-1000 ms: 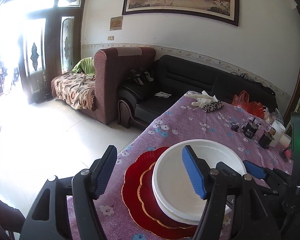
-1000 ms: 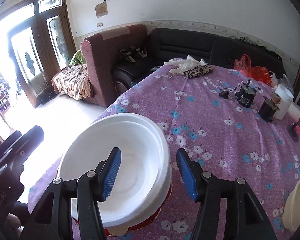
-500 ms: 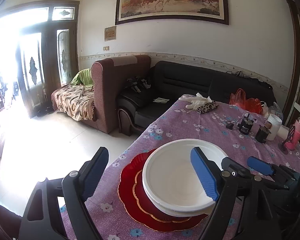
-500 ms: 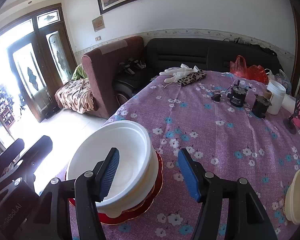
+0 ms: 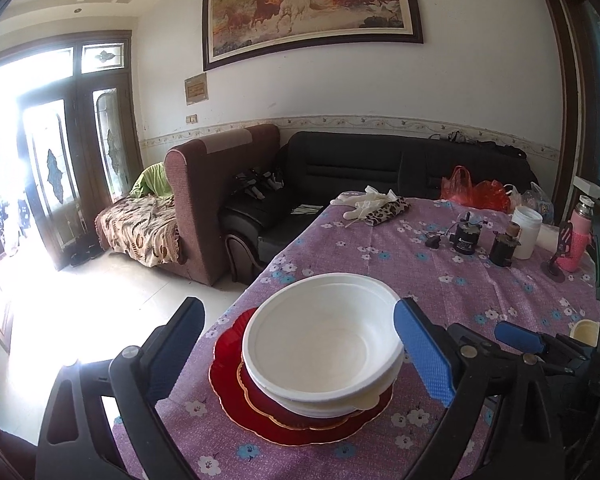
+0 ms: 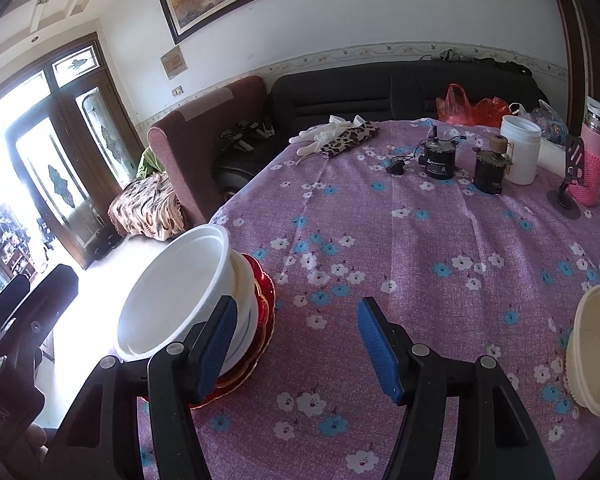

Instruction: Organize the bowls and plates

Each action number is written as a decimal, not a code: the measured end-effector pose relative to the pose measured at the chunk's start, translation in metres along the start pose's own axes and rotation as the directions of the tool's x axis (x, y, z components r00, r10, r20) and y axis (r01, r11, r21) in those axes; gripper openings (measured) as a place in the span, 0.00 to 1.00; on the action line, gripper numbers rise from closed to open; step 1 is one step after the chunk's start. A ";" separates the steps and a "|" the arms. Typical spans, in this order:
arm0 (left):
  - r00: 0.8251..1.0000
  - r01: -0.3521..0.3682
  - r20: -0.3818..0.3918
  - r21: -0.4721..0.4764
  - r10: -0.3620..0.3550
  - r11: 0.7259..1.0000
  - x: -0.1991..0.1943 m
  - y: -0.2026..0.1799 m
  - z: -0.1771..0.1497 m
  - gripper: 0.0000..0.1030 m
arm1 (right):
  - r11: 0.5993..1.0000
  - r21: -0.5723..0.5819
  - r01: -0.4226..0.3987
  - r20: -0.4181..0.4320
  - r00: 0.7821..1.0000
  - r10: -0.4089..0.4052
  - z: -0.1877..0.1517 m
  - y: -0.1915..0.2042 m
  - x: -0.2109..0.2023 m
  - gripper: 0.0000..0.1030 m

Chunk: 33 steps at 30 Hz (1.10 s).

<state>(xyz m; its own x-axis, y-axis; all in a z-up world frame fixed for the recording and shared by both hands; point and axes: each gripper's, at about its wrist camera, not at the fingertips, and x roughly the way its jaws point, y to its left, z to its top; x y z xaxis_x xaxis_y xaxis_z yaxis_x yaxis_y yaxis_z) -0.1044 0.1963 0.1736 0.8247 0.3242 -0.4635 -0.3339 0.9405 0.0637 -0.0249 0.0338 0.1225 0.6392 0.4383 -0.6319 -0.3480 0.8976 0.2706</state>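
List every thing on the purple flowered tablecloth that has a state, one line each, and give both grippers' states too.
Stack of white foam bowls: nested, upright, resting on the red plates.
Red scalloped plates: stacked near the table edge.
Cream plastic bowls: stacked apart, at the right.
White plastic jar: upright, lid on.
Pink-sleeved flask: upright, capped.
Left gripper: open, fingers just widened, touching nothing.
Right gripper: open, empty.

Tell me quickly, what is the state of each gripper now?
Left gripper: open, jaws just opened wider, holding nothing.
Right gripper: open, just opened slightly, holding nothing.
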 end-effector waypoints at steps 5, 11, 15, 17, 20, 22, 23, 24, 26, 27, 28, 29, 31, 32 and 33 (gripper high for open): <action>0.999 0.038 -0.012 0.040 -0.037 0.998 -0.004 -0.022 -0.003 0.93 | 0.999 0.033 0.004 0.010 1.000 -0.004 -0.006 -0.023 -0.014 0.66; 0.982 0.166 -0.100 0.036 -0.161 0.986 0.004 -0.044 -0.009 0.93 | 0.995 0.089 0.034 0.034 0.999 -0.037 -0.014 -0.063 -0.038 0.66; 0.946 0.273 -0.186 0.024 -0.264 0.962 0.010 -0.064 -0.017 0.93 | 0.988 0.136 0.079 0.062 0.994 -0.088 -0.019 -0.103 -0.065 0.66; 0.933 0.312 -0.202 0.035 -0.298 0.950 0.008 -0.076 -0.022 0.93 | 0.979 0.168 0.119 0.080 0.988 -0.133 -0.022 -0.128 -0.083 0.66; 0.896 0.393 -0.240 0.038 -0.373 0.919 0.006 -0.095 -0.027 0.93 | 0.952 0.236 0.196 0.095 0.970 -0.223 -0.028 -0.174 -0.110 0.70; 0.877 0.425 -0.268 0.043 -0.400 0.904 0.008 -0.109 -0.032 0.93 | 0.922 0.298 0.250 0.097 0.952 -0.289 -0.032 -0.206 -0.127 0.70; 0.872 0.430 -0.280 0.053 -0.400 0.901 0.009 -0.117 -0.034 0.93 | 0.904 0.332 0.269 0.095 0.944 -0.315 -0.035 -0.222 -0.133 0.70; 0.868 0.437 -0.293 0.065 -0.401 0.897 0.010 -0.125 -0.037 0.93 | 0.887 0.368 0.280 0.092 0.938 -0.334 -0.038 -0.237 -0.139 0.70; 0.860 0.448 -0.315 0.087 -0.401 0.890 0.011 -0.140 -0.042 0.93 | 0.856 0.434 0.282 0.091 0.931 -0.353 -0.046 -0.264 -0.150 0.70; 0.857 0.454 -0.321 0.099 -0.403 0.886 0.011 -0.146 -0.044 0.93 | 0.845 0.457 0.278 0.091 0.930 -0.355 -0.049 -0.273 -0.153 0.70; 0.855 0.458 -0.326 0.112 -0.403 0.882 0.010 -0.153 -0.046 0.93 | 0.836 0.475 0.276 0.091 0.929 -0.358 -0.051 -0.281 -0.154 0.70; 0.856 0.460 -0.327 0.126 -0.401 0.879 0.009 -0.159 -0.048 0.93 | 0.829 0.488 0.274 0.091 0.928 -0.361 -0.054 -0.287 -0.155 0.70; 0.858 0.460 -0.328 0.148 -0.395 0.876 0.007 -0.170 -0.050 0.93 | 0.816 0.510 0.271 0.089 0.927 -0.363 -0.058 -0.297 -0.154 0.70; 0.860 0.459 -0.327 0.159 -0.391 0.874 0.006 -0.176 -0.051 0.93 | 0.811 0.519 0.268 0.086 0.928 -0.362 -0.061 -0.302 -0.152 0.70; 0.864 0.455 -0.323 0.172 -0.387 0.874 0.005 -0.181 -0.051 0.93 | 0.807 0.526 0.268 0.084 0.928 -0.363 -0.062 -0.306 -0.149 0.70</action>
<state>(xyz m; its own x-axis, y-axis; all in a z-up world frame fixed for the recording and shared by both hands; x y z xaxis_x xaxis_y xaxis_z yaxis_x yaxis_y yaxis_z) -0.0631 0.0227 0.1144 0.6941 -0.1165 -0.7104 0.1623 0.9867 -0.0032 -0.0561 -0.3093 0.0883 0.7768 0.0849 -0.6240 0.2515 0.8666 0.4310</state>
